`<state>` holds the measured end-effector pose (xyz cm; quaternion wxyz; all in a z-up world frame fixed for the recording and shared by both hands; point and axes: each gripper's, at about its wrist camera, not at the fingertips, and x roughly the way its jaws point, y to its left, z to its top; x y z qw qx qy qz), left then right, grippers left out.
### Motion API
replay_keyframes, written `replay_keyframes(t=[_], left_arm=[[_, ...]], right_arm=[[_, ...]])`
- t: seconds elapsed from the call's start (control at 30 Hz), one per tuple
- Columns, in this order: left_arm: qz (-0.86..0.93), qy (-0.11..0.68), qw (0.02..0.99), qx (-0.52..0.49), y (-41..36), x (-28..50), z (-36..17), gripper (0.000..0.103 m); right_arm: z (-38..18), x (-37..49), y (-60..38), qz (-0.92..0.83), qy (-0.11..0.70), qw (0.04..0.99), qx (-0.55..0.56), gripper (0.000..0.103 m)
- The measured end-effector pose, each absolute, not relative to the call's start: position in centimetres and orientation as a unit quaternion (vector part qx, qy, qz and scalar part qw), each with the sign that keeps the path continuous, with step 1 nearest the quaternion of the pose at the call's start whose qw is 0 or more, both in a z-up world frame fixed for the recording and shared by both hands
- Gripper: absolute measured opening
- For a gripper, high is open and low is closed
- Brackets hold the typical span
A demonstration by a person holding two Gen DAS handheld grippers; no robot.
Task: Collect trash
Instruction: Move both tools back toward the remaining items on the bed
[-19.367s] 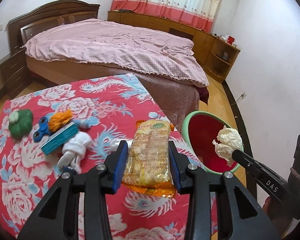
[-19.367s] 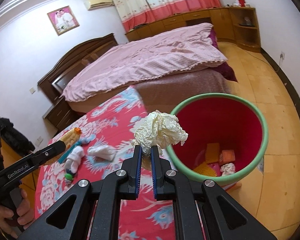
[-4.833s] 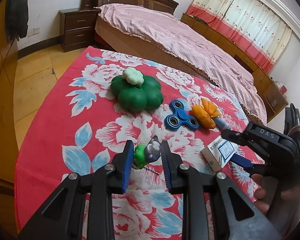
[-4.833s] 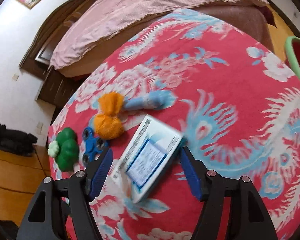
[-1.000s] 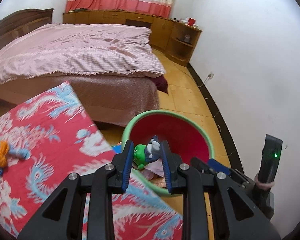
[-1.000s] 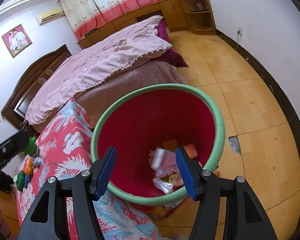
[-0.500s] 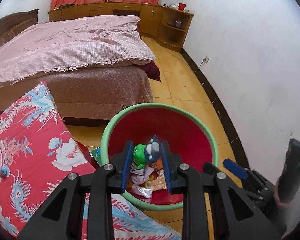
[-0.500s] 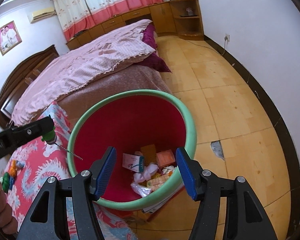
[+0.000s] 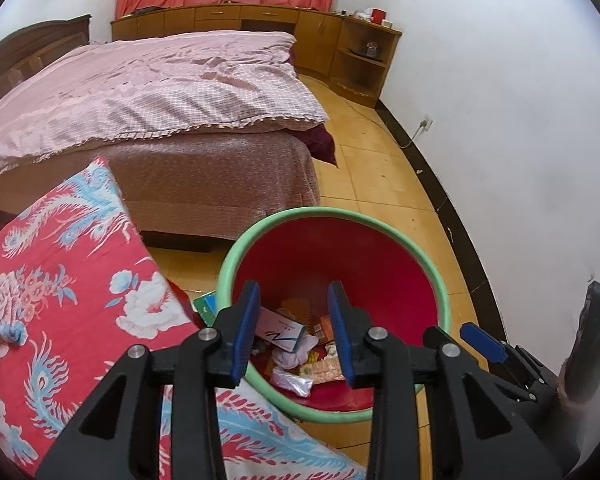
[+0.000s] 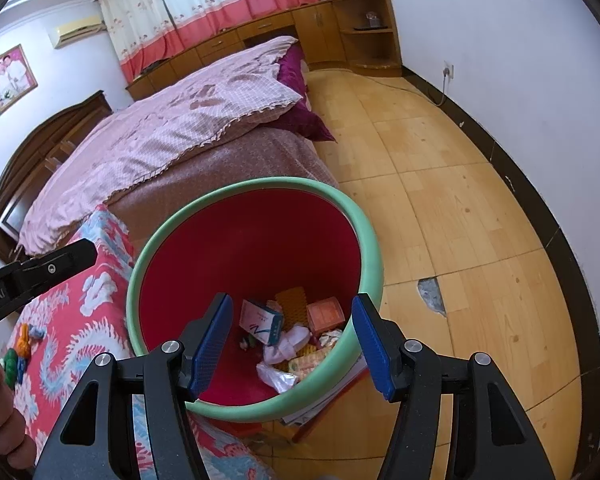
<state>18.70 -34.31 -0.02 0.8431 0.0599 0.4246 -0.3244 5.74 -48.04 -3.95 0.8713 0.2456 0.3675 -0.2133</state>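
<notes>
Both grippers hang over the red bin [image 10: 256,232] with the green rim, which stands on the floor just beside the desk's [image 9: 72,280] near right corner. The left gripper [image 9: 294,332] has its jaws parted a moderate way and holds nothing; the right gripper [image 10: 292,344] is spread wider, also empty. In the bin's bottom lie a white-and-blue carton [image 10: 262,322], an orange box [image 10: 326,314], crumpled tissue [image 10: 288,342] and wrappers. Far left on the desk a few things remain, an orange-and-blue toy [image 10: 25,336] among them. The risk I see: swinging back toward the desk, a gripper could clip the rim and tip the bin, or toys could get binned as trash.
</notes>
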Motion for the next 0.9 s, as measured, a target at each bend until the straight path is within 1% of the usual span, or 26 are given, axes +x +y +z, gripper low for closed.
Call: replay_keyframes(t=[0.23, 0.9], left_arm=[[-0.302, 0.43, 0.849, 0.052, -32.5, 18.7, 0.0, 0.038], [-0.236, 0.428, 0.873, 0.013, -24.1, 18.9, 0.8, 0.038]], right_arm=[[-3.5, 5.9, -47.3, -0.209, 0.368, 0.874, 0.239, 0.063], [-1.2, 6.9, -42.4, -0.17, 0.36, 0.893, 0.21, 0.063]])
